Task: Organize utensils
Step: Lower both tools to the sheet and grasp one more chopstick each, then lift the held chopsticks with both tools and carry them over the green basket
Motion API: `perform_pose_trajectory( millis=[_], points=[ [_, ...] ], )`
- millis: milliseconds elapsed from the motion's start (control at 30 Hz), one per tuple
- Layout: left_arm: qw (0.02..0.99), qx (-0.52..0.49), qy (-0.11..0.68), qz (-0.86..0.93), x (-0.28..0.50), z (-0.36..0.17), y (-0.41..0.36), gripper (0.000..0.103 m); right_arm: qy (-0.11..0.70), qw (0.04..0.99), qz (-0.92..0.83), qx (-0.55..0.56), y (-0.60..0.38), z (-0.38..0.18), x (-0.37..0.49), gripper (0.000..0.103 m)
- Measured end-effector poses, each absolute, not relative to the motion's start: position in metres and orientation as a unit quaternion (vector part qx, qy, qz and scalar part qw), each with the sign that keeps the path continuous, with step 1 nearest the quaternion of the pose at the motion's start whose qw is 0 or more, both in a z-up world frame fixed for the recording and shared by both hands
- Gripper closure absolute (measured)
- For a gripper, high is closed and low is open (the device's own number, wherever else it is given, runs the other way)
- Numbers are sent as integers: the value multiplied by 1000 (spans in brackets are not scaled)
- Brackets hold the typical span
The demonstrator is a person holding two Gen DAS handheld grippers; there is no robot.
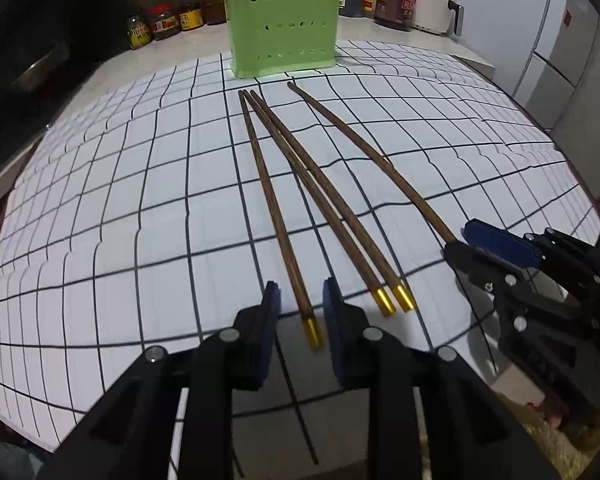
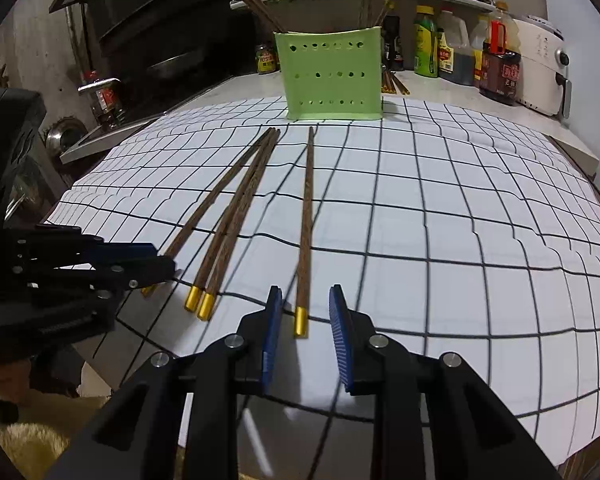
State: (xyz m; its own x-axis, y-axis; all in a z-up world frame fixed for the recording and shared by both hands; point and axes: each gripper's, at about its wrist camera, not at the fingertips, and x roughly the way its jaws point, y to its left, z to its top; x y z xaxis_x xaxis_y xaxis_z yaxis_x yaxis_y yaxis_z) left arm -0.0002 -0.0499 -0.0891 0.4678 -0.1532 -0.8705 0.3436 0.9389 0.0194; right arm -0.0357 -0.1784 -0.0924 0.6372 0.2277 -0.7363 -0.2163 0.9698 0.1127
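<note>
Dim kitchen, bright overhead glare on mat, fisheye-bent edges, sharp focus

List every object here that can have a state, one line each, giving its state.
Left gripper: open, astride the leftmost chopstick.
Right gripper: open, astride the rightmost chopstick.
Middle two chopsticks: lying side by side, touching.
Green holder: upright, chopsticks standing inside.
</note>
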Motion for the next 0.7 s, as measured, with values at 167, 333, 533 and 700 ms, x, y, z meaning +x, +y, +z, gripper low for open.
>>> perform_pose_trajectory(
  millis=[167, 333, 533, 700],
  points=[
    [851, 117, 492, -141, -2, -90, -51, 81, 403, 908, 112, -16, -175, -93, -38, 80],
    [856, 128, 482, -133, 3, -90, -49, 94, 404, 908, 107, -26, -171, -93, -37, 96],
    [874, 83, 461, -131, 11, -74, -25, 96, 401, 909, 111, -19, -174, -80, -35, 96],
    [901, 51, 410, -133, 5, -36, -3, 96, 360, 926, 111, 8, -187, -36, -40, 96]
  ],
)
